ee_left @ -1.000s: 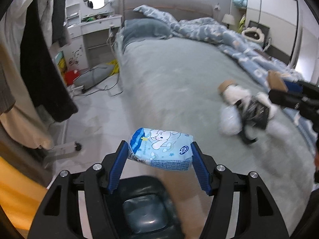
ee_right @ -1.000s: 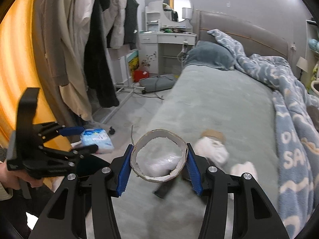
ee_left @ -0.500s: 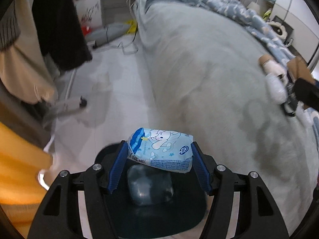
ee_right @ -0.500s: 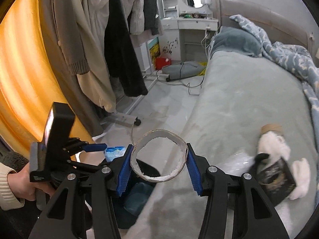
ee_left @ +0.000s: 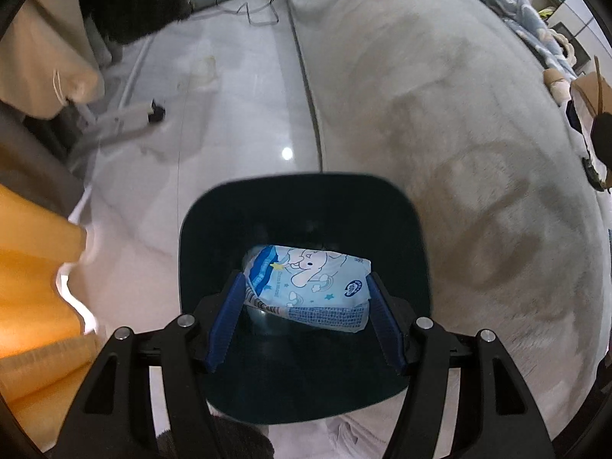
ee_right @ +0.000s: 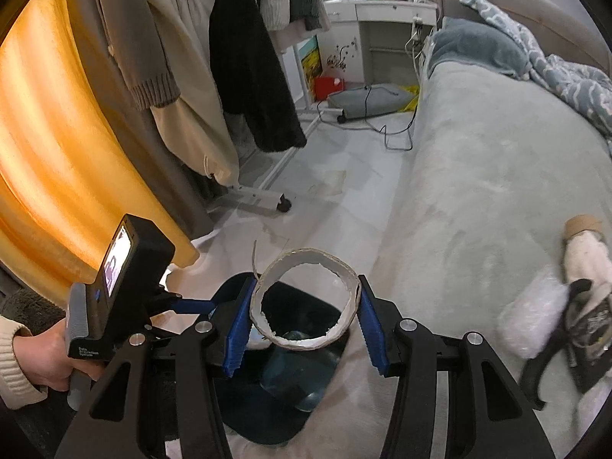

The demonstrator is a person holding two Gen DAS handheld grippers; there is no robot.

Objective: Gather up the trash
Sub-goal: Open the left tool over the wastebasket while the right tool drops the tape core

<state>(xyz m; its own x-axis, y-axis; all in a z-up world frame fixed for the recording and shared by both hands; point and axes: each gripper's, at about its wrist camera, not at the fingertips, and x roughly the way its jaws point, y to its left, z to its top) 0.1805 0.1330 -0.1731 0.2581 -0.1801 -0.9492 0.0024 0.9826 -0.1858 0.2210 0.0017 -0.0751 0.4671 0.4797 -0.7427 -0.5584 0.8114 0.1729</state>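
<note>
Left gripper clenched on a blue-and-white tissue pack, one blue finger on each short end; the pack's long axis runs 9 to 3 o'clock across the fingers. Directly beneath it, filling the lower centre of the left wrist view: the dark bin, mouth up, standing on the floor against the edge of the bed. The pack sits over the opening, inside the rim line on all sides as seen. Judgement: the coming move is a straight drop, so letting go should be enough.

Right gripper grips a cardboard ring by its sides, hole facing the camera. The bin lies at 6 o'clock from it, partly seen through the ring. The left gripper is at 9 o'clock, lower and closer to the bin mouth; left looks to go first.

Count:
- bins: one
- tissue packs: one
- cardboard rings: one
- still on the bed at 3 o'clock: a white wad with a cardboard end, a dark wrapper
- something pale already in the bin bottom, unclear what.
</note>
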